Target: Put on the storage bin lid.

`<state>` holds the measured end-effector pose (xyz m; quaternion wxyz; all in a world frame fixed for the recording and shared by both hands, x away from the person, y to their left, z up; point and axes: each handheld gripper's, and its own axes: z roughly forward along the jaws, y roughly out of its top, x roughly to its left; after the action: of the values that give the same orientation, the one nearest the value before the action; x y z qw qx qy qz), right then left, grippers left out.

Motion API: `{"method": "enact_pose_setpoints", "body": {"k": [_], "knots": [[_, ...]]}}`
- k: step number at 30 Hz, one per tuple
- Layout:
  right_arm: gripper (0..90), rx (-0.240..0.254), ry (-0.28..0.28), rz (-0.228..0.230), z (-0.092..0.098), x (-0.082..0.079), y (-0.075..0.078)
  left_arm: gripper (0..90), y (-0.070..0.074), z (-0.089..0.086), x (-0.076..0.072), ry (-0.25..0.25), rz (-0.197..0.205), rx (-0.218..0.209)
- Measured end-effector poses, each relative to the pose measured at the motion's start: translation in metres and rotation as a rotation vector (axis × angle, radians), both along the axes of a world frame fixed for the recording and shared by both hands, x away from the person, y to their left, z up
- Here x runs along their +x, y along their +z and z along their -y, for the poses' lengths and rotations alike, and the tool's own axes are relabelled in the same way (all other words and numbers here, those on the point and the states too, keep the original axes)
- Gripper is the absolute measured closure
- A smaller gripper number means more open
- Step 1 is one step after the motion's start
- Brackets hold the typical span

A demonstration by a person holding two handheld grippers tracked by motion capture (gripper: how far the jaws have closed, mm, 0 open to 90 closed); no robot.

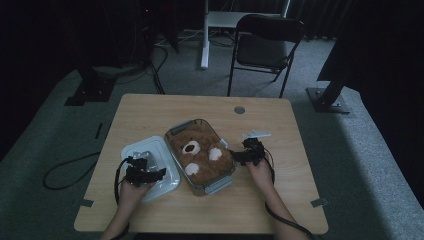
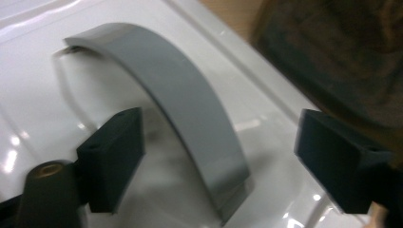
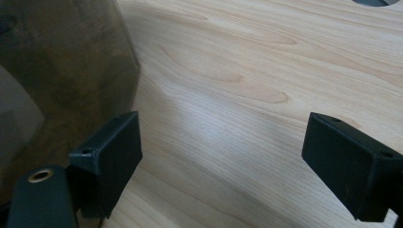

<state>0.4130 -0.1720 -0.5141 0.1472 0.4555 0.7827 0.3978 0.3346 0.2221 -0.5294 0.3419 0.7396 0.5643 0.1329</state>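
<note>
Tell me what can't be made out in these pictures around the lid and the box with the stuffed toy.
- Brown plush bear: high view is dim and small, so its body below the clear plastic container's rim is hidden.
- White lid's grey arched handle: in the left gripper view its near foot is cut by the bottom edge.
- Container wall: in the right gripper view it is dark and cut by the left edge, its contents a blur.
- Small white piece on the wooden table: too small to identify.

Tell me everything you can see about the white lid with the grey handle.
The lid is glossy white plastic with rounded corners and a raised rim. It lies flat on the wooden table, left of the clear container holding a brown plush toy. A grey arched handle curves up from its top. The left gripper hovers over it, open jaws straddling the handle without pressing it. Whether the lid touches the container cannot be told.
</note>
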Motion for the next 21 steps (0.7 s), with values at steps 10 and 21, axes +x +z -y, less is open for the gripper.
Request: {"method": "enact_pose_setpoints", "body": {"k": [10, 21], "knots": [[12.5, -0.003, 0.011, -0.004, -0.002, -0.001, -0.002, 58.8, -0.003, -0.008, 0.001, -0.001, 0.019, -0.067], [12.5, 0.003, 0.01, -0.008, -0.002, -0.002, -0.004, 68.1, 0.0, -0.019, -0.003, 0.049, 0.025, -0.179]]}}
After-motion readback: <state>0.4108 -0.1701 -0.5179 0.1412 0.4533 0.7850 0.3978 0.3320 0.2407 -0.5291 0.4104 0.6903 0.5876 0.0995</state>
